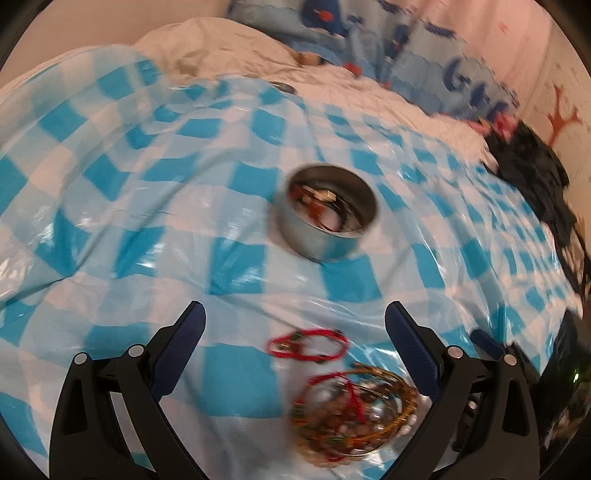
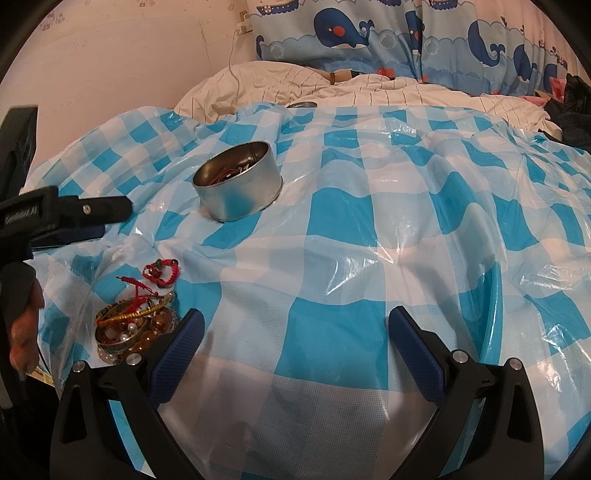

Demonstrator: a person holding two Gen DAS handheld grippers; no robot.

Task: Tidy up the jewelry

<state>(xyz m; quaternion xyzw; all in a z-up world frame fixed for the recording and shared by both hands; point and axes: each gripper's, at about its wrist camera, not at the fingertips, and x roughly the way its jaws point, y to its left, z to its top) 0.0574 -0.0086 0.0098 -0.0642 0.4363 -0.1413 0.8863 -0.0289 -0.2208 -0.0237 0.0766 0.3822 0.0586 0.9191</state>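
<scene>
A round metal tin (image 1: 330,212) holding some jewelry stands on the blue-and-white checked plastic sheet; it also shows in the right wrist view (image 2: 238,186). A red cord bracelet (image 1: 308,343) lies on the sheet between my left gripper's open fingers. A pile of bead bracelets and bangles (image 1: 354,410) lies just below it, by the right finger. My left gripper (image 1: 295,321) is open and empty above them. In the right wrist view the red bracelet (image 2: 161,273) and the pile (image 2: 135,325) lie at the left. My right gripper (image 2: 295,325) is open and empty over bare sheet.
The checked sheet (image 2: 369,221) covers a bed with a white duvet (image 2: 369,92) behind. Whale-print curtains (image 2: 351,33) hang at the back. Dark clothing (image 1: 535,173) lies at the right edge. The left gripper's body (image 2: 62,214) reaches in at the left.
</scene>
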